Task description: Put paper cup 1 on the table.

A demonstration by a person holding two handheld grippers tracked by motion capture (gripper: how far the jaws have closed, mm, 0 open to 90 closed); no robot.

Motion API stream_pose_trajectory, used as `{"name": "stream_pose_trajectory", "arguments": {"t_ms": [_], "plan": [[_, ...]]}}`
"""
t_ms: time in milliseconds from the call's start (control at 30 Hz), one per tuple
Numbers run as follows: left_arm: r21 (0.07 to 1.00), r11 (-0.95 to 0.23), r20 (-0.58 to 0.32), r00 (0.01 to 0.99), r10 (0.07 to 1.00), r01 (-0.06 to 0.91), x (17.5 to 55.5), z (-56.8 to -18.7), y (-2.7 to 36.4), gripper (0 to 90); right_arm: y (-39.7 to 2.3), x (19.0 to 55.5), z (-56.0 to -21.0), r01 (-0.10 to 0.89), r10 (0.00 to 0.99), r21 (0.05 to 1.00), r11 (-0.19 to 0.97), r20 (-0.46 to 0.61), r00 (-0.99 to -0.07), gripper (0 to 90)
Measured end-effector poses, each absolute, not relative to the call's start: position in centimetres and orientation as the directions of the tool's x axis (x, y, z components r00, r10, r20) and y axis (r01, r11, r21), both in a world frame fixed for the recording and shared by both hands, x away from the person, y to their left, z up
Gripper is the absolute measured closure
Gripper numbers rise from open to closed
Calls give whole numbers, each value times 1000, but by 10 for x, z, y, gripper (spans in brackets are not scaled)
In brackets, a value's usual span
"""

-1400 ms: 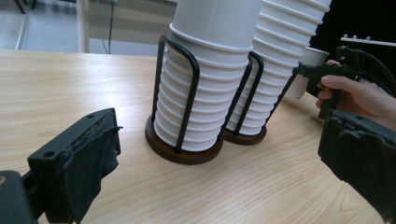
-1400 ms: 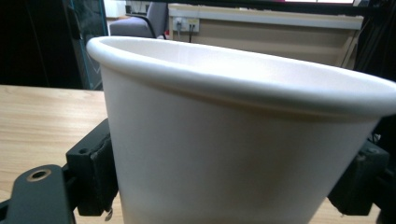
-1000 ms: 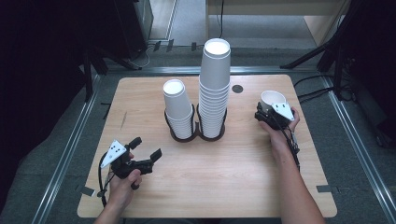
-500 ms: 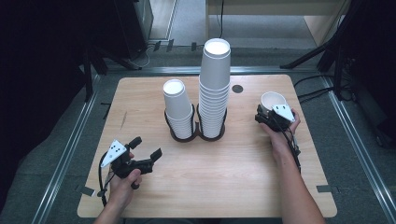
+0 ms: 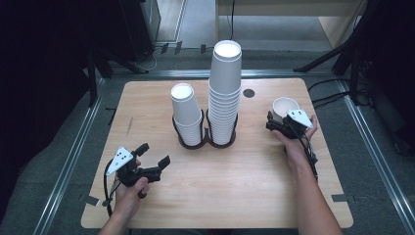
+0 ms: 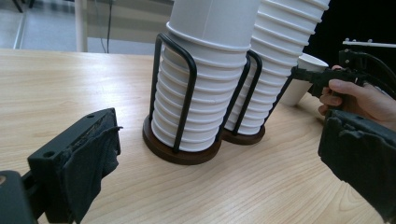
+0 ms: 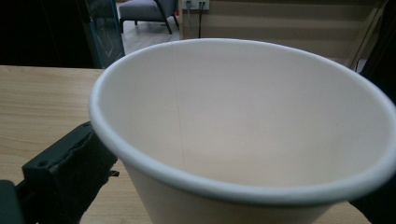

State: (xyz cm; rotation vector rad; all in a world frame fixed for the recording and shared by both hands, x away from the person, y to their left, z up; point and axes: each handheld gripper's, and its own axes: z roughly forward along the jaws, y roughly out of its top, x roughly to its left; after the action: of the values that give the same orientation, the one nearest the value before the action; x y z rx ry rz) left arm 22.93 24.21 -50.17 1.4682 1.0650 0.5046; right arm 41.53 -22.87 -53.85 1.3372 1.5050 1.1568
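- Nearest the person, the left gripper (image 5: pixel 154 155) hovers over the wooden table (image 5: pixel 254 191), jaws spread wide and empty.
- Farther right, the right gripper (image 5: pixel 274 121) brackets a single paper cup (image 5: pixel 285 107) standing upright on the table; its jaws have just been opening.
- Beyond, two cup stacks (image 5: pixel 225 88) stand in a black wire holder (image 5: pixel 205 139).

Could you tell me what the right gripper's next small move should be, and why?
Probably back away from the single cup: the right gripper has just been opening its jaws, and the cup between them stands upright on the table, apart from the two stacks.
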Motion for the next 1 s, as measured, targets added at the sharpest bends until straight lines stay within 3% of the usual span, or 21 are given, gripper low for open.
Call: {"name": "stream_pose_trajectory", "arguments": {"t_ms": [633, 1000], "plan": [[942, 106, -262, 500, 825, 318, 233, -499, 233, 0, -234, 375, -519, 233, 985, 972, 33, 8, -175, 0], [943, 102, -259, 503, 825, 318, 232, -498, 230, 0, -238, 356, -513, 249, 989, 968, 19, 18, -146, 0]]}}
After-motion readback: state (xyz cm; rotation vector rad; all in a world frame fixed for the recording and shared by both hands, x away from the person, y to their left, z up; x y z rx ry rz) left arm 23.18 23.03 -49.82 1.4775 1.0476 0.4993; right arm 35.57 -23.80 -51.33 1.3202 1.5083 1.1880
